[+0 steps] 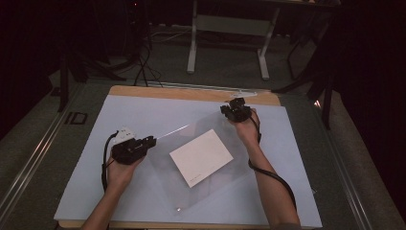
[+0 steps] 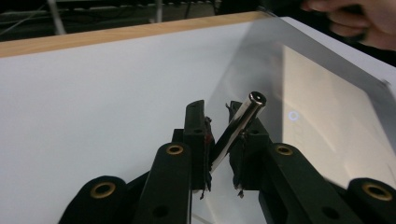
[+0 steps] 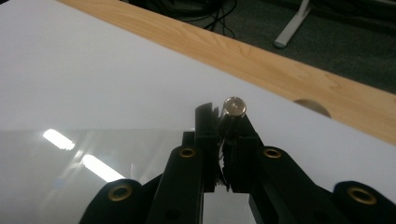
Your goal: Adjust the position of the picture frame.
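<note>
Seen from above: a white-topped bench (image 1: pixel 86 191) with a wooden far edge, and on it one clear sheet (image 1: pixel 201 189) lying over one white card (image 1: pixel 201 157).

Left gripper (image 2: pixel 217 109) at the sheet's left side, pinching a thin silver rod, the left rod (image 2: pixel 236 128). It leans crookedly across the narrow gap between the jaws, and the hold looks loose.

Right gripper (image 3: pixel 224 114) at the sheet's far right corner, pressed together on a second rod, the right rod (image 3: pixel 234 107), seen end-on just above the jaw tips.

Likely step: working the clear sheet with both rods. To do it well, straighten the left rod and firm up the pinch before moving. Keep both rods low and level. Move the two hands together so the sheet stays flat and the card beneath does not slide.

Count: two grippers, two rods, one clear sheet, one white card.
</note>
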A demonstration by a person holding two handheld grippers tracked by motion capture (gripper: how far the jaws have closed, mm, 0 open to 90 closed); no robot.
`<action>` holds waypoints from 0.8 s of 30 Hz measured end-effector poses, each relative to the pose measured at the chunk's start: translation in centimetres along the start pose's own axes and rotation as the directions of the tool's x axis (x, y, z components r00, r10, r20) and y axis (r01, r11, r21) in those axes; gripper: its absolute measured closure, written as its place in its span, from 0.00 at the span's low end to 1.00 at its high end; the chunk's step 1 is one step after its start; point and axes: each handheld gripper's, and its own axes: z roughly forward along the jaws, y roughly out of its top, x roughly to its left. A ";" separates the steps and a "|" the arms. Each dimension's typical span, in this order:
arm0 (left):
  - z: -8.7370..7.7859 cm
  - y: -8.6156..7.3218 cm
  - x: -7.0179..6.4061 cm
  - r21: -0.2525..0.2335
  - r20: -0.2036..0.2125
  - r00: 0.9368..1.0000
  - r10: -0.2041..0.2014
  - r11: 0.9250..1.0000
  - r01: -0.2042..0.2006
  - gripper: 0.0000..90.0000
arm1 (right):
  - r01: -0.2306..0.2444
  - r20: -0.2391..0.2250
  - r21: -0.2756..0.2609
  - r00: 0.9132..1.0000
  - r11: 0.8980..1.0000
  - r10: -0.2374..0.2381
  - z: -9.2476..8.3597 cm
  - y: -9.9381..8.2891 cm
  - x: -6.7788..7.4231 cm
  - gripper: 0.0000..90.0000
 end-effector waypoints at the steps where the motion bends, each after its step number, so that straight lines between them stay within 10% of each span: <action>1: 0.1 0.1 0.4 0.002 0.000 1.000 -0.011 1.000 0.011 0.87 | -0.005 -0.003 0.002 1.000 1.000 0.005 -0.2 -0.2 0.0 0.95; 24: 5.8 2.4 6.5 0.063 -0.012 0.986 -0.168 0.984 0.168 0.87 | -0.012 -0.043 0.022 0.999 1.000 0.013 -4.3 -4.4 0.2 0.92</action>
